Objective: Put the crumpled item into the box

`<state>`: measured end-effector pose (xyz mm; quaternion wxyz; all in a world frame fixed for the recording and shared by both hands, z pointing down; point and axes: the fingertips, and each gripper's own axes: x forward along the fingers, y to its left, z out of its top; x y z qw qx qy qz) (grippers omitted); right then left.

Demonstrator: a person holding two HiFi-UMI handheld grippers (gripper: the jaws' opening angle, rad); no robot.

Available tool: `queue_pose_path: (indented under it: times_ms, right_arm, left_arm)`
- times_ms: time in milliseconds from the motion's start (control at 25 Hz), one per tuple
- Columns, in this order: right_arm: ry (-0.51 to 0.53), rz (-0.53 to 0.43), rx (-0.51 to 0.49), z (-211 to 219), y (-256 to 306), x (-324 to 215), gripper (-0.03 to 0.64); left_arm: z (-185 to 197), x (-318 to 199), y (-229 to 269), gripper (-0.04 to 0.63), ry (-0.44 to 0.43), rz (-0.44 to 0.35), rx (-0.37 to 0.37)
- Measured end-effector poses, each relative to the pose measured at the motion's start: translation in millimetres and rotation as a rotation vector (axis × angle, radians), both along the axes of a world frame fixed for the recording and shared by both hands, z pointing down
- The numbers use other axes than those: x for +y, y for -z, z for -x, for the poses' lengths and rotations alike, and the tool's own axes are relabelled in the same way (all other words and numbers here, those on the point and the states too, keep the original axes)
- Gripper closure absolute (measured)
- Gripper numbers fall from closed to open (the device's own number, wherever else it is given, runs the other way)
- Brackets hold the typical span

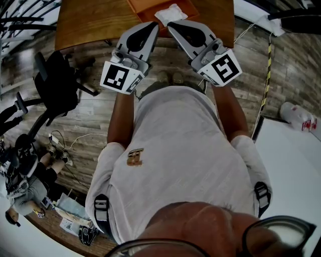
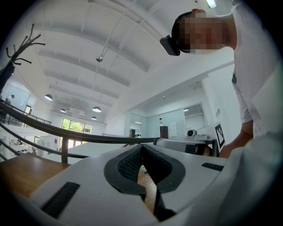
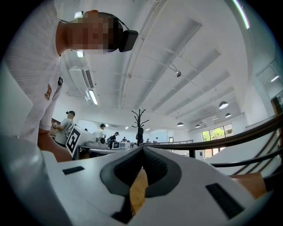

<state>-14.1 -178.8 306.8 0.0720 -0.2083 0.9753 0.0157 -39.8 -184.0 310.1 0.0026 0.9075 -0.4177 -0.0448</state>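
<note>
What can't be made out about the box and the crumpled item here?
- Orange box: cut off by the head view's top edge; far side unseen.
- White crumpled item: too small in the head view to tell whether it lies inside the box.
- Both gripper views: aimed over the table, showing neither.

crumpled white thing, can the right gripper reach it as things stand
Probably yes: the crumpled white thing lies just past the right gripper, with nothing between them. Its jaws are shut, so they would need to open first.
</note>
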Motion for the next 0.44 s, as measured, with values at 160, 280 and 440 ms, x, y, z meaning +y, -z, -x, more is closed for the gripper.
queue_pose_path:
  times_ms: [160,280,440]
  right_arm:
    - [0.004,-0.001,0.002,0.5,-2.9,0.4,0.584]
    - [0.004,0.000,0.008,0.7,-3.5,-0.6,0.584]
    - [0.004,-0.002,0.008,1.7,-4.7,-2.4,0.584]
  left_arm:
    - [-0.1,-0.2,-3.0,0.575,0.000,0.003,-0.002]
    - [0.0,-1.6,-2.7,0.575,0.000,0.005,-0.001]
    - [1.0,-3.7,-4.2,0.575,-0.001,0.005,0.000]
